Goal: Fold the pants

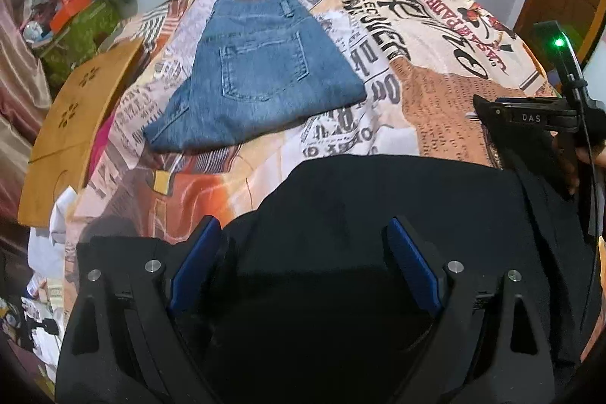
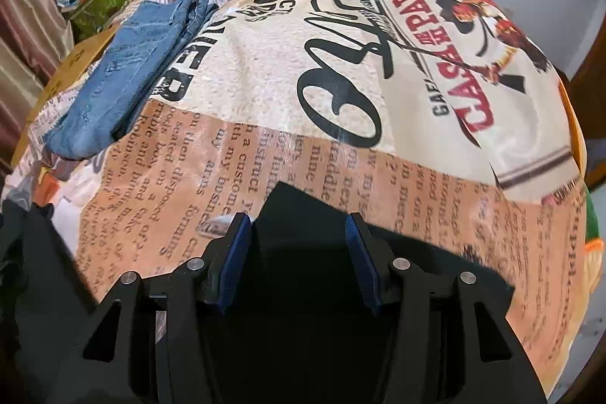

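Far left, a cluttered pile (image 1: 81,10) is sitting blurred at the frame edge, its contents hard to make out. Next, folded blue jeans (image 1: 252,74) are lying flat on the newspaper-print bedspread (image 1: 435,101), back pocket up. Nearer, the black pants (image 1: 378,199) are spreading across the near edge of the bedspread, their lower part running out of frame. The left gripper (image 1: 305,264) is hovering over them with jaws spread wide, clasping nothing. On the right, the right gripper (image 2: 297,252) is also gaping, a corner of black cloth lying between its fingers, unpinched; contact is hard to judge.
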Available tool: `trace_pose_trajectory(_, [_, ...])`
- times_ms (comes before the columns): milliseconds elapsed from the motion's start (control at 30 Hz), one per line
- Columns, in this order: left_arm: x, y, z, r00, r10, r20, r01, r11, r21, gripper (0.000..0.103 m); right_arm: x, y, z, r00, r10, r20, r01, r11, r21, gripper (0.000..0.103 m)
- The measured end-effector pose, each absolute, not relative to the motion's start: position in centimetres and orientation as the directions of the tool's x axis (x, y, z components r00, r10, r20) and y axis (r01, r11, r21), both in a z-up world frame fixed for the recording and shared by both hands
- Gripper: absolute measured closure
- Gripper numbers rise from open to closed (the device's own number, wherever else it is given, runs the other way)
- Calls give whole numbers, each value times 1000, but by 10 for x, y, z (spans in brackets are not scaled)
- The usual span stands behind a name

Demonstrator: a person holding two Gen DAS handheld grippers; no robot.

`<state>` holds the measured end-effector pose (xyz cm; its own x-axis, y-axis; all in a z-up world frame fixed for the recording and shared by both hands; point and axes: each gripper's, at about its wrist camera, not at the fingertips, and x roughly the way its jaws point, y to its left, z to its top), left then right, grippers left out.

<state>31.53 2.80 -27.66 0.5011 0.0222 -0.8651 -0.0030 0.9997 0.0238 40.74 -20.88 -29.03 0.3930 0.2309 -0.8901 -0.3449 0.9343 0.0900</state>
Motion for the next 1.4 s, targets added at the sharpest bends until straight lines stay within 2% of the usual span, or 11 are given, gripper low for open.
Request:
trace_pose_trajectory(33, [316, 29, -277, 497, 20, -867, -8, 1000, 18, 13, 408, -207, -291, 398, 216, -892, -350, 934, 70, 70])
trace_pose_trajectory(67, [316, 30, -278, 494, 16, -869, -14, 1000, 11, 13, 408, -205, -291, 398, 219, -891, -366, 928, 65, 73])
trace_pose_trajectory(133, [315, 31, -277, 491, 11, -871, -23, 1000, 0, 13, 402, -204, -289, 392, 232, -890, -384, 921, 70, 92])
trace_pose_trajectory(233, [312, 29, -272, 492, 5, -871, -22, 1000, -6, 13, 395, -208, -284, 382, 242, -892, -382, 920, 86, 101])
trace_pose_trajectory(500, [294, 13, -263, 494, 36, -869, 17, 999, 51, 13, 374, -244, -235, 452, 293, -843, -334, 932, 145, 101])
trace_pose_trajectory(567, [291, 12, -264, 489, 29, -872, 17, 999, 42, 13, 376, -243, -232, 407, 299, -863, -336, 928, 163, 97])
trace_pose_trajectory(700, [292, 14, -268, 477, 15, -879, -3, 1000, 16, 13, 382, -222, -243, 383, 277, -881, -374, 919, 126, 63])
trace_pose_trajectory(733, [293, 16, -268, 476, 10, -879, -8, 1000, 7, 13, 384, -217, -246, 384, 272, -882, -385, 916, 115, 62])
trace_pose_trajectory(967, [300, 26, -270, 482, 7, -876, -44, 999, -16, 13, 406, -190, -294, 313, 247, -917, -403, 909, 107, 62])
trace_pose_trajectory(1133, [303, 25, -274, 482, -4, -876, -38, 999, -25, 13, 407, -197, -297, 364, 226, -903, -380, 922, 78, 89])
trace_pose_trajectory(1400, [300, 15, -276, 466, 5, -885, -7, 1000, 2, 13, 395, -214, -274, 435, 230, -871, -347, 935, 73, 96])
